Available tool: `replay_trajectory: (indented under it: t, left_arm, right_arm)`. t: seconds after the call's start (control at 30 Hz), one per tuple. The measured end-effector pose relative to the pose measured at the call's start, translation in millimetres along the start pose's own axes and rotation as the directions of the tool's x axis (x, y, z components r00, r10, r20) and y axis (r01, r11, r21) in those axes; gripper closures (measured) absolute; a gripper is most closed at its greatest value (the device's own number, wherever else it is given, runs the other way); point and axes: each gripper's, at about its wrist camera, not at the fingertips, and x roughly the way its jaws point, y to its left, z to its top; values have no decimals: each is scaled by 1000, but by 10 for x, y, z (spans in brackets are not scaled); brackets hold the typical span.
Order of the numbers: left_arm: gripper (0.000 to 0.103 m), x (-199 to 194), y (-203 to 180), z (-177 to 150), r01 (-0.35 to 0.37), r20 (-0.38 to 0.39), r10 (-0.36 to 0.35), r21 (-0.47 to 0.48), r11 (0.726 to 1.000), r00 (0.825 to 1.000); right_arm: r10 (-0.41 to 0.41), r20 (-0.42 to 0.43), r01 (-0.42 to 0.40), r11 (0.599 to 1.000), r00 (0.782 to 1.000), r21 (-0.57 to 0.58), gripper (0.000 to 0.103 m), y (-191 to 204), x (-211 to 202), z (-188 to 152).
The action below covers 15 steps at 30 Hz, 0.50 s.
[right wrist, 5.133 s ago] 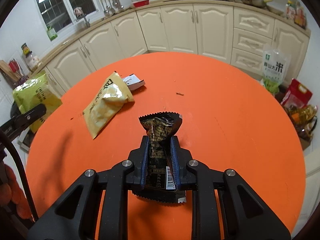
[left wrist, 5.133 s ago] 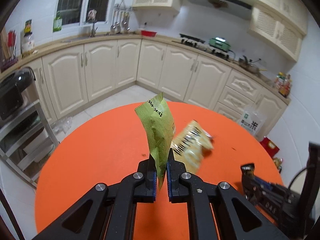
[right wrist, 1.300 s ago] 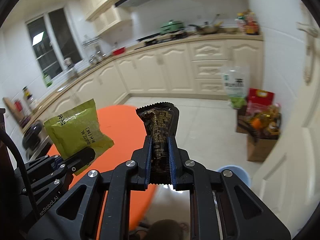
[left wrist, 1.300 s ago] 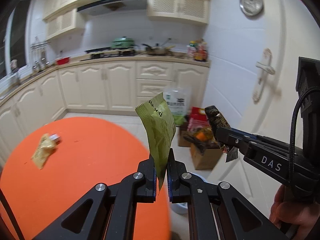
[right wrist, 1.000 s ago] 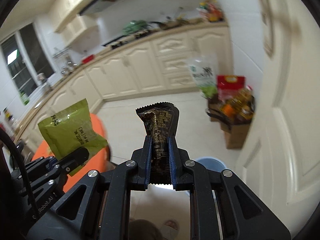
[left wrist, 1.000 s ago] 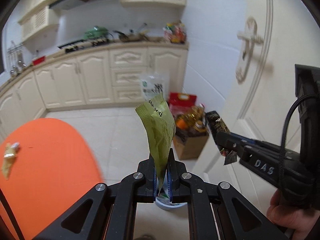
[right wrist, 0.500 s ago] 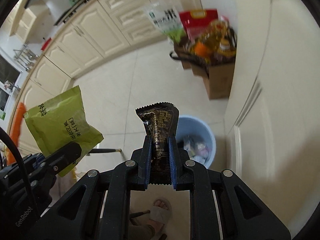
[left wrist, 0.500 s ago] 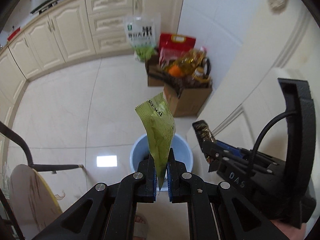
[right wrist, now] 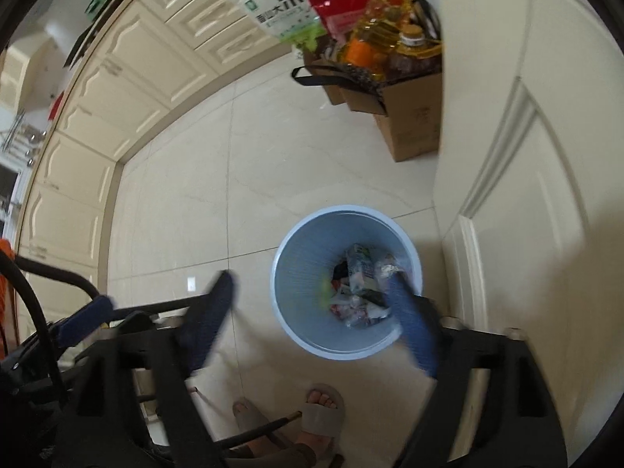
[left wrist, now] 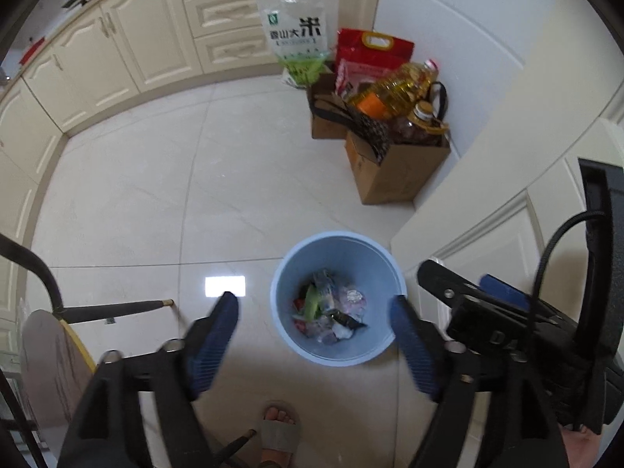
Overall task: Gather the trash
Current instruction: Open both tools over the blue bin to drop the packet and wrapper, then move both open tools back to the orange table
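A light blue trash bin [left wrist: 335,237] stands on the tiled floor, right under both grippers. My left gripper [left wrist: 312,298] points down over it, jaws opening wide, nothing between them. A green snack packet [left wrist: 311,304] and a dark wrapper [left wrist: 348,322] lie among several other scraps in the bin. My right gripper [right wrist: 310,279] hangs over the same bin [right wrist: 347,210], jaws also opening, with nothing between them. Its right finger [right wrist: 409,319] covers part of the trash. The dark wrapper [right wrist: 373,296] shows inside the bin.
A white door [left wrist: 507,195] stands close to the bin's right. Behind the bin sit cardboard boxes [left wrist: 394,171] with oil bottles, a rice bag [left wrist: 296,35] and a red bag [left wrist: 370,50]. A chair [left wrist: 50,351] is at left, a sandalled foot [left wrist: 279,425] below. Cream cabinets line the back.
Both grippers went from shut to open and let go of the green packet and the dark wrapper, which now lie in the bin. Both hands sank closer to the bin.
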Motion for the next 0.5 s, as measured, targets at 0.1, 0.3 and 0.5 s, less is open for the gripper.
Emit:
replay_trajectory:
  t: [0.1, 0.3, 0.5]
  left_arm:
    - [22, -145, -40, -110, -22, 34, 21, 9, 1000, 999]
    - [18, -730, -112, -388, -38, 130, 36, 15, 999, 991]
    - [18, -1657, 12, -791, -49, 313, 46, 2, 999, 949]
  right_arm:
    - [-7, 22, 7, 1000, 1000, 6, 0, 37, -122, 0]
    - [15, 89, -16, 1000, 996, 3, 0, 249, -619, -55]
    - [44, 197, -35, 998, 979, -48, 0, 674, -1390, -162]
